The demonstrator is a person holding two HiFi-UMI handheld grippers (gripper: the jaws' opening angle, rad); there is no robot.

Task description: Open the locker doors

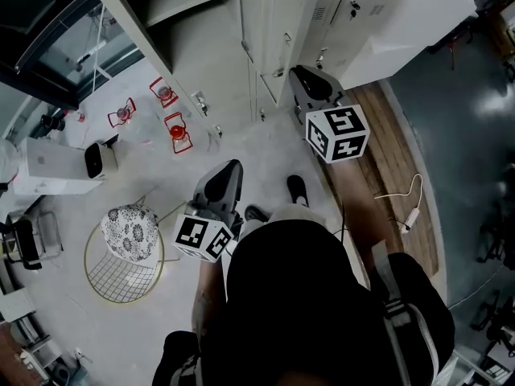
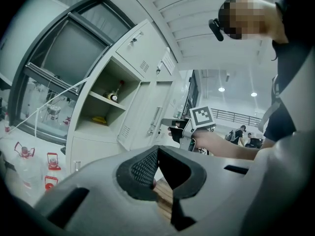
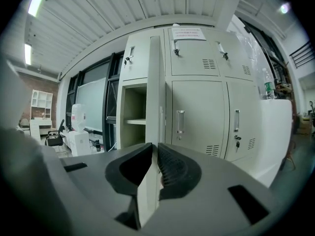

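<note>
While the person stands facing the lockers (image 1: 354, 14), the head view shows the right gripper (image 1: 299, 77) at the free edge of an open locker door (image 1: 278, 30), with the left gripper (image 1: 232, 167) hanging back. In the left gripper view its jaws meet on nothing, apparently idle. In the right gripper view the jaws pinch the door's thin edge, likely to swing it wider.
</note>
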